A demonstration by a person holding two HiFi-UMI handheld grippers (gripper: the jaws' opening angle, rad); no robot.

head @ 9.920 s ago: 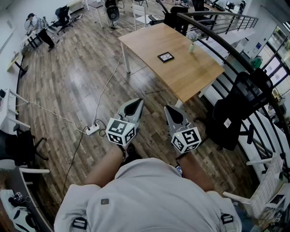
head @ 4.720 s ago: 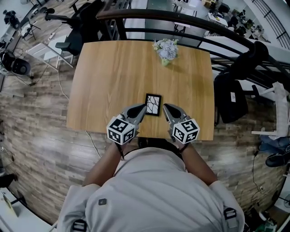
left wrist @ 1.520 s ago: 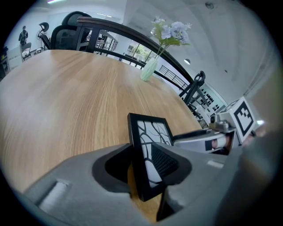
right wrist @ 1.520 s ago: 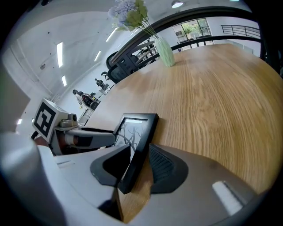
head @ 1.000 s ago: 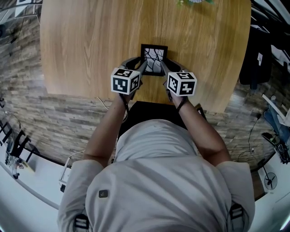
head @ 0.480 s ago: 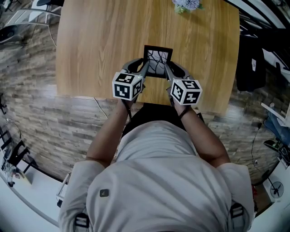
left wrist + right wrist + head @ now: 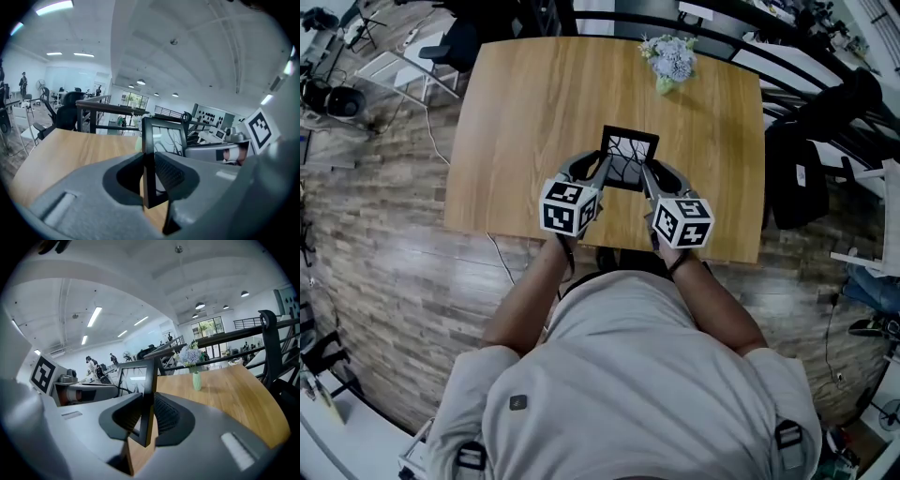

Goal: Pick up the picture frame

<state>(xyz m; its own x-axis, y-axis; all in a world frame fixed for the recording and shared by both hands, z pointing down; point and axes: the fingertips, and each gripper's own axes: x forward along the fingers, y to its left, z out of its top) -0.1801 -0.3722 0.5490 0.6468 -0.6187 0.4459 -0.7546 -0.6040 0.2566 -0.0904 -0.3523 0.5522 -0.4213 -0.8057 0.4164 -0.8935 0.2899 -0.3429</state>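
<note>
A black picture frame (image 7: 630, 157) with a dark branch pattern hangs above the wooden table (image 7: 525, 122), held by both side edges. My left gripper (image 7: 602, 171) is clamped on its left edge, jaws still closing, with the edge between the pads. My right gripper (image 7: 645, 174) grips the right edge. In the left gripper view the picture frame (image 7: 161, 138) stands upright between the jaws of the left gripper (image 7: 149, 176). In the right gripper view the picture frame (image 7: 136, 376) stands the same way in the right gripper (image 7: 147, 416).
A small green vase of pale flowers (image 7: 668, 64) stands at the table's far edge; the same vase (image 7: 196, 376) shows in the right gripper view. A black chair (image 7: 806, 169) sits right of the table, a dark railing (image 7: 741, 23) behind it. Wood floor surrounds the table.
Both grippers have risen together with the frame, which has come up off the tabletop and tilted more upright. The left jaws have narrowed on its edge.
</note>
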